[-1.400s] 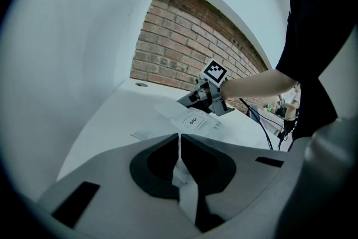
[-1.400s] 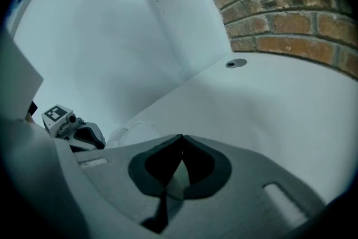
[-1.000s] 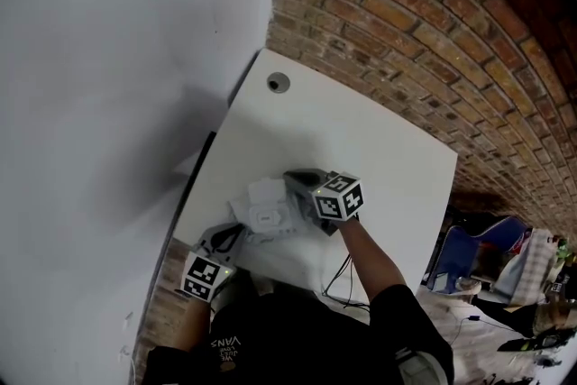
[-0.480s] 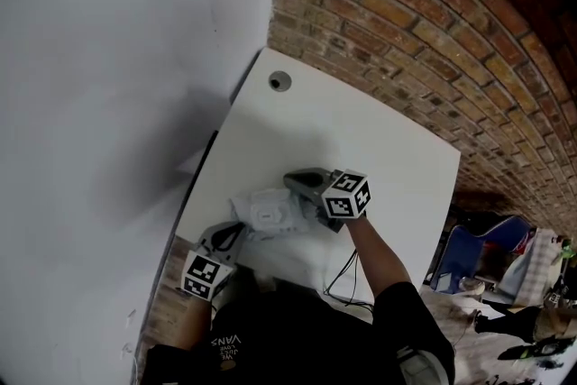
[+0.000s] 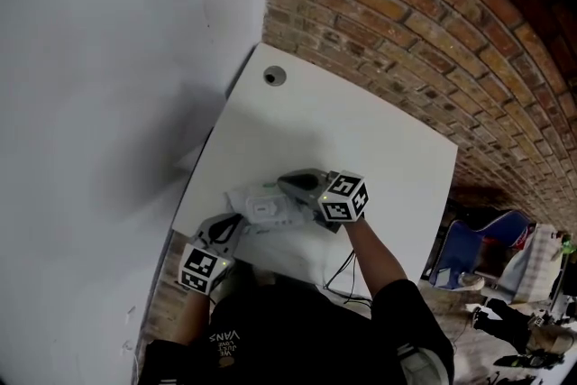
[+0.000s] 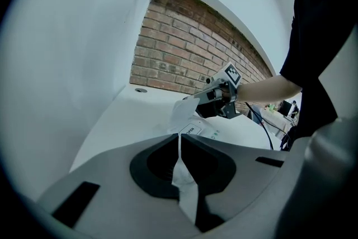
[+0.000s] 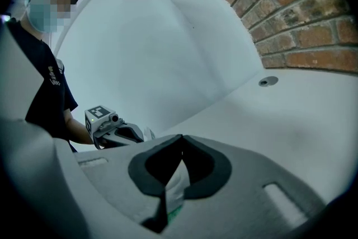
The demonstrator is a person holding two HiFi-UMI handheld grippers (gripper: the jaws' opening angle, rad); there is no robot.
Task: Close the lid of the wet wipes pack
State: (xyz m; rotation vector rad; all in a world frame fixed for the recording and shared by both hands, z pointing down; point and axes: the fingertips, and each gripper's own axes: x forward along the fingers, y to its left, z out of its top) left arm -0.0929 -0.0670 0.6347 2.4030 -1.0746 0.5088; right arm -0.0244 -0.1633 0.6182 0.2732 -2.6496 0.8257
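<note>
Wet wipes pack (image 5: 261,210): a soft white pack with a bit of green print at one end. It lay near the front edge of the white table (image 5: 361,131). Lid (image 6: 191,130): a white flap marked OPEN that sat flat on the pack's top; seal unclear. The left gripper (image 6: 179,137) and right gripper (image 7: 180,140) pinched the crimped ends.

Looks like an office/studio room: white surface (image 5: 379,140) w/ a cable grommet (image 5: 274,76) in its corner. Bare brick wall (image 5: 433,22) on one side, plain white wall (image 5: 108,59) on the other.
</note>
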